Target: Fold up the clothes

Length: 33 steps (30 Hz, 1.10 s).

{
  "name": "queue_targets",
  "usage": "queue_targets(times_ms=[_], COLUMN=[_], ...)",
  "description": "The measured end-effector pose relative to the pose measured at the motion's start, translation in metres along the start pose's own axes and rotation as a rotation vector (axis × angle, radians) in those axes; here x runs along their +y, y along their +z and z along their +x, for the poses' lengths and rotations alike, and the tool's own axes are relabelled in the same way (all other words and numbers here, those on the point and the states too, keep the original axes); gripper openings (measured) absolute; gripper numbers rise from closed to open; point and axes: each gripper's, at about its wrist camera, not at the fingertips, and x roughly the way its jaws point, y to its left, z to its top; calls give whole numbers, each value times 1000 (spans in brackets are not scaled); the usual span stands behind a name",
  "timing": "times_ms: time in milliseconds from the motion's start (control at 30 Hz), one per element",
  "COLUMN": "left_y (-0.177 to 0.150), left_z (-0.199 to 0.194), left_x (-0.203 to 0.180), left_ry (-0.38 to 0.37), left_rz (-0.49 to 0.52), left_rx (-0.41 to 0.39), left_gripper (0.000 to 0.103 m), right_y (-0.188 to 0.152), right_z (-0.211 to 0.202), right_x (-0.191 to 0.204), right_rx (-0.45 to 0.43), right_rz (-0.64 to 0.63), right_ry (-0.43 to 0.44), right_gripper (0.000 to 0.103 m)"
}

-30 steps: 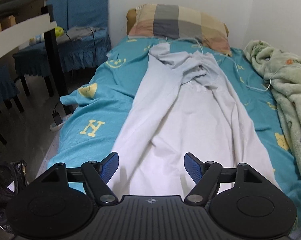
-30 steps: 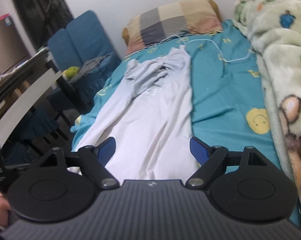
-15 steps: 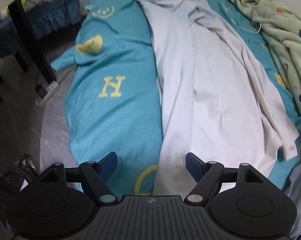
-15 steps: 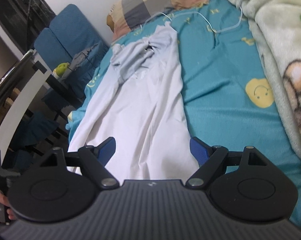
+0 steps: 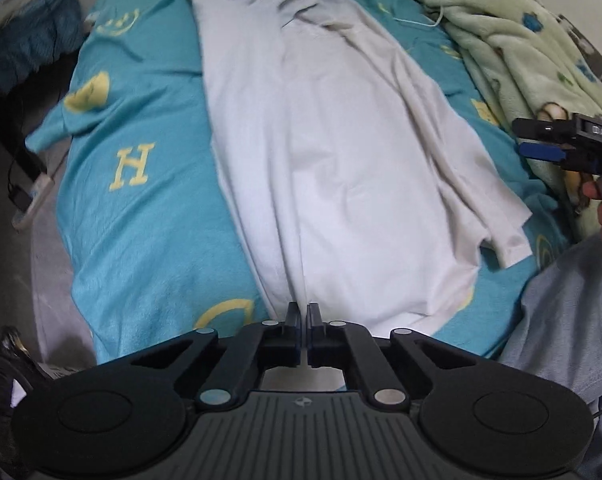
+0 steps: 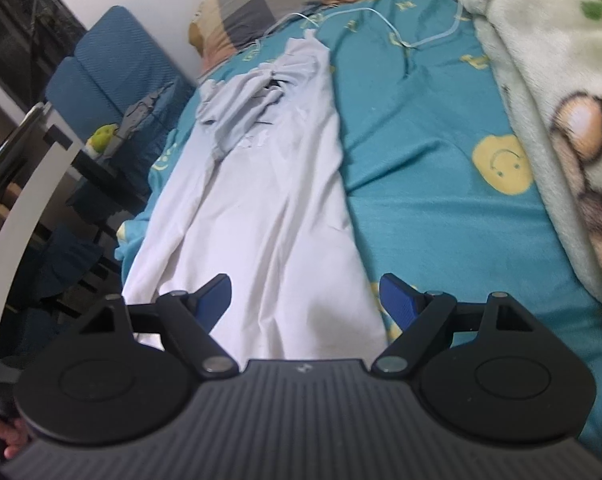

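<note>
The white T-shirt lay lengthwise on the bed, its hem at six o'clock, its rumpled neck end toward twelve.

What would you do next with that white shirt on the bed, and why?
Probably close the right gripper on the hem. The left gripper is already shut at the near edge of the white shirt, while the right one hangs open over its other corner.
</note>
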Motion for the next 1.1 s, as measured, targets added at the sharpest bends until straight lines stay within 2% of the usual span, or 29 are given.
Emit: queue_targets(times_ms=[100,200,300,367,467,500,533,567,633,667,733,800,833,967,1000,1100], left_y=[12,23,29,29,23,20,18,17,15,14,15,18,21,32,34,31], left_z=[-25,-32,-10,16,50,56,56,55,40,32,21,21,23,45,51,67], left_x=[-37,-76,-110,-117,-105,-98,-91,-84,-68,-59,-40,-20,-11,12,15,10], left_ry=[5,-28,-46,-62,-107,-129,-152,-174,-191,-192,-169,-109,-74,50,67,45], left_rz=[43,84,118,95,24,-6,-40,-72,-127,-157,-232,-320,-358,-414,-422,-404], left_rx=[-40,-62,-60,-46,-41,-48,-58,-73,-141,-179,-254,-301,-309,-237,-219,-152], left_gripper=[2,1,2,2,4,8,20,27,48,52,71,83,83,83,83,83], right_y=[-1,-1,0,-1,-3,-4,-4,-5,-4,-4,-5,-6,-7,-10,-10,-12], right_z=[-1,1,4,7,9,8,7,7,10,13,19,26,31,44,45,47], right_x=[-9,-18,-27,-31,-31,-31,-31,-30,-29,-28,-26,-23,-21,-16,-15,-11], right_rx=[11,28,50,71,99,103,104,104,114,123,139,164,180,225,226,248], right_rz=[47,91,141,162,168,167,165,161,154,150,135,114,105,76,68,56], right_ry=[-12,-19,-11,0,18,23,23,21,4,-9,-29,-41,-45,-44,-39,11], right_gripper=[83,83,83,83,83,83,83,83,83,83,83,83,83,85,85,85])
